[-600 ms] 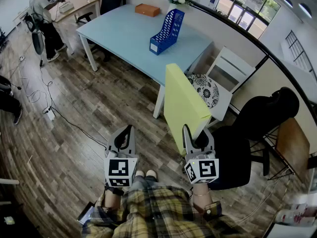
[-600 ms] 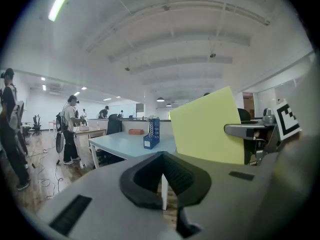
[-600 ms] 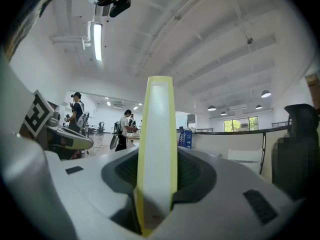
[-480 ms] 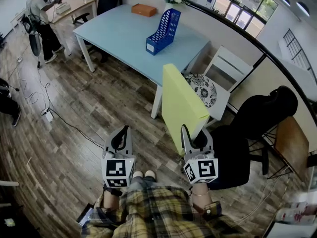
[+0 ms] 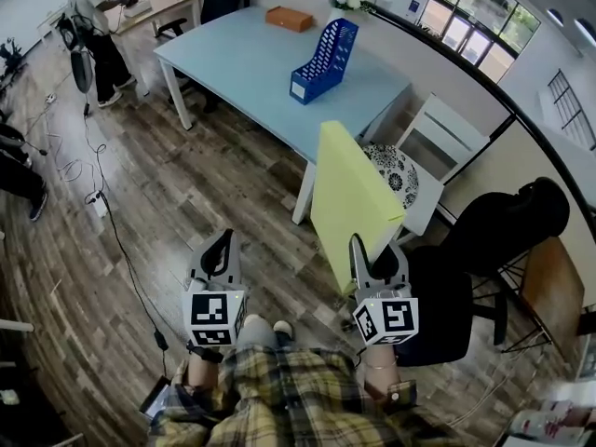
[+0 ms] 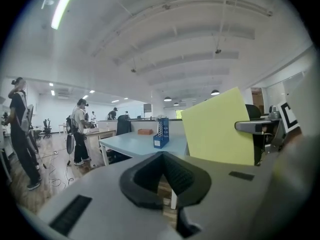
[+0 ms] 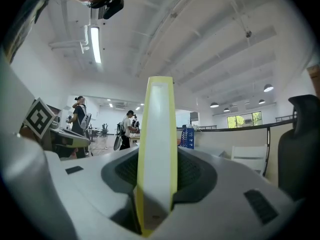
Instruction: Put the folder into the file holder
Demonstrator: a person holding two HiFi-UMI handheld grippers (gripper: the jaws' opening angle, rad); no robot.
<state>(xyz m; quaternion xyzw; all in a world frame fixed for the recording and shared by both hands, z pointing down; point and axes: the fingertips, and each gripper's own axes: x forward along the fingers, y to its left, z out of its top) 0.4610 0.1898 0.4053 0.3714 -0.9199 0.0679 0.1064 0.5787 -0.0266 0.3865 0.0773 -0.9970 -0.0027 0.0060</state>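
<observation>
Carrying the folder, not yet at the counter

Your right gripper (image 5: 374, 254) is clamped on the yellow folder (image 5: 349, 189), held upright on its edge, well apart from the blue file holder (image 5: 324, 59) on the light-blue counter (image 5: 233, 59). Your left gripper (image 5: 217, 257) is closed on nothing, so only 1 gripper is loaded. Next, walk up, line the folder with the holder's open top and lower it in.

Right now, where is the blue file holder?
In the head view the file holder stands on the light blue table, top centre, near the orange box and beyond the yellow folder held by the right hand-held gripper.
</observation>
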